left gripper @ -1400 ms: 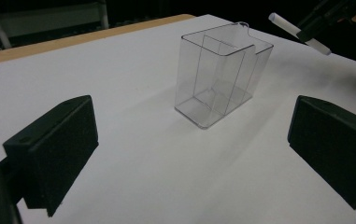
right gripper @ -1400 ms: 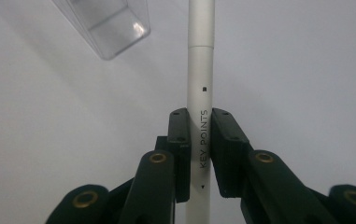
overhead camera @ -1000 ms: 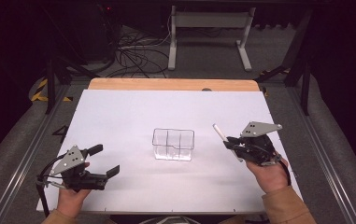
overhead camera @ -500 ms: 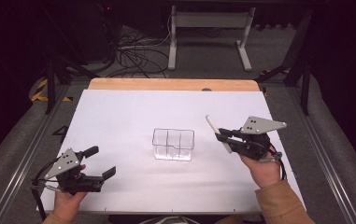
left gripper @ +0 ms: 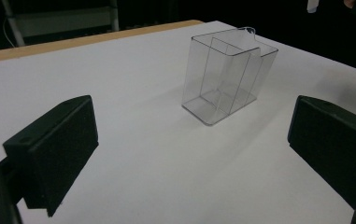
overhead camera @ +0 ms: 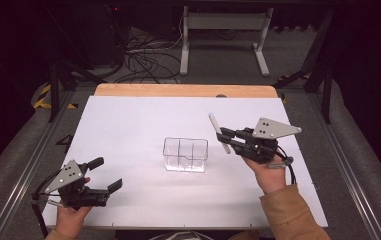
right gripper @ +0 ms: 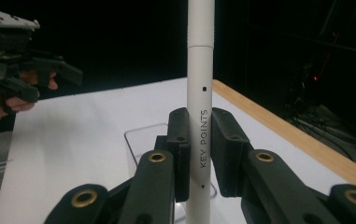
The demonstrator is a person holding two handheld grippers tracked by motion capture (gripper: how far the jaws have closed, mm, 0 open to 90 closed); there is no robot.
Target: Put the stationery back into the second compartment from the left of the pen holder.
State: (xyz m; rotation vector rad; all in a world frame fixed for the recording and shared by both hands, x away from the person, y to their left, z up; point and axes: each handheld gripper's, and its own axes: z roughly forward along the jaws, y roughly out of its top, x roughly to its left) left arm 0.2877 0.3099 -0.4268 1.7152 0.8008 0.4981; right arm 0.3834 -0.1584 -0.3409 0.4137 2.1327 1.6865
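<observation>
The right gripper view shows "KEY POINTS" printed on the white pen (right gripper: 200, 116), clamped between the right gripper (overhead camera: 226, 137) jaws, raised just right of the clear box (overhead camera: 185, 154) at the tabletop's middle. Near the front left corner, the left gripper (overhead camera: 105, 175) gapes wide, holding nothing, aimed at the box.

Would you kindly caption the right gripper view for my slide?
Right tool clamps a white cylindrical pen upright above a clear plastic divided holder.
</observation>
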